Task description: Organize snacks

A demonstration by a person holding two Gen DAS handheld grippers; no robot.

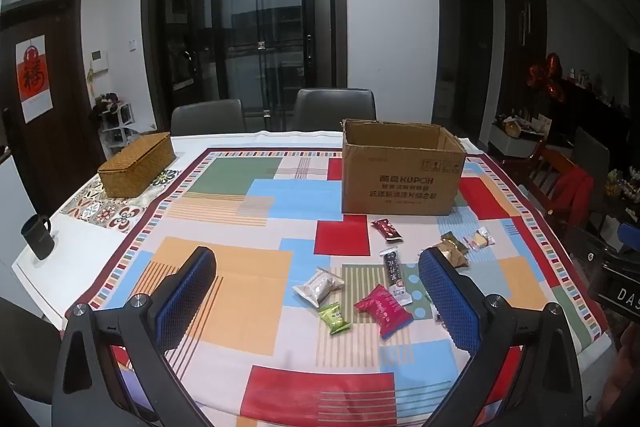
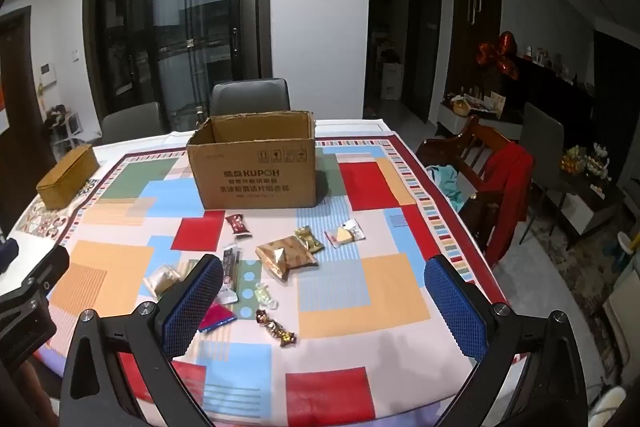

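Several wrapped snacks lie loose on the patchwork tablecloth in front of an open cardboard box (image 1: 400, 179) (image 2: 252, 171). Among them are a pink packet (image 1: 383, 311), a green packet (image 1: 335, 318), a white packet (image 1: 319, 287), a long black packet (image 1: 394, 273) and a gold-brown packet (image 2: 285, 255). A clear packet with a yellow piece (image 2: 345, 234) and a dark foil candy (image 2: 276, 329) lie nearer my right side. My left gripper (image 1: 317, 255) hovers open above the snacks, holding nothing. My right gripper (image 2: 324, 263) is likewise open and holds nothing.
A woven lidded box (image 1: 136, 163) (image 2: 68, 177) sits at the table's far left, with a black mug (image 1: 38, 237) near the left edge. Grey chairs (image 1: 334, 107) stand behind the table. A wooden chair draped with a red garment (image 2: 500, 187) stands at the right.
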